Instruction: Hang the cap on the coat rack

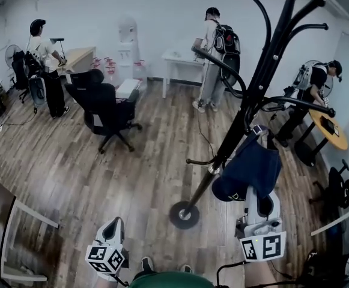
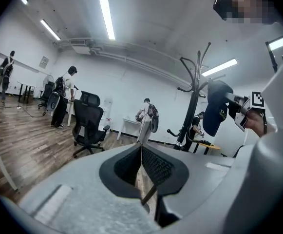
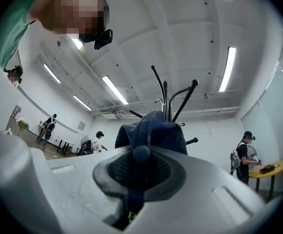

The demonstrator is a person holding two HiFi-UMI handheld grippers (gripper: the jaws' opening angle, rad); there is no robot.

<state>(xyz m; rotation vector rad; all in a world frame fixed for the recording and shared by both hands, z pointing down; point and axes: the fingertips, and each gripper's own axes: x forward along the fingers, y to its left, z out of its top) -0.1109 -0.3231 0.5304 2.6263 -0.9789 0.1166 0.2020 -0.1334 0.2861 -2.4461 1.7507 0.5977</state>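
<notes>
- Step in hand: bringing the cap to a hook. The right gripper point(image 3: 141, 172) is clamped on the dark navy fabric cap point(image 1: 250, 168), which is not yet hung, at 4 o'clock of the black metal coat rack's point(image 1: 263, 59) pole.
- Next move, as I judge it: raise the cap over a curved hook at its 12 o'clock, then let go.
- Left gripper point(image 2: 141, 162): jaws together, empty.
- Hard to tell: whether the cap touches any hook.
</notes>
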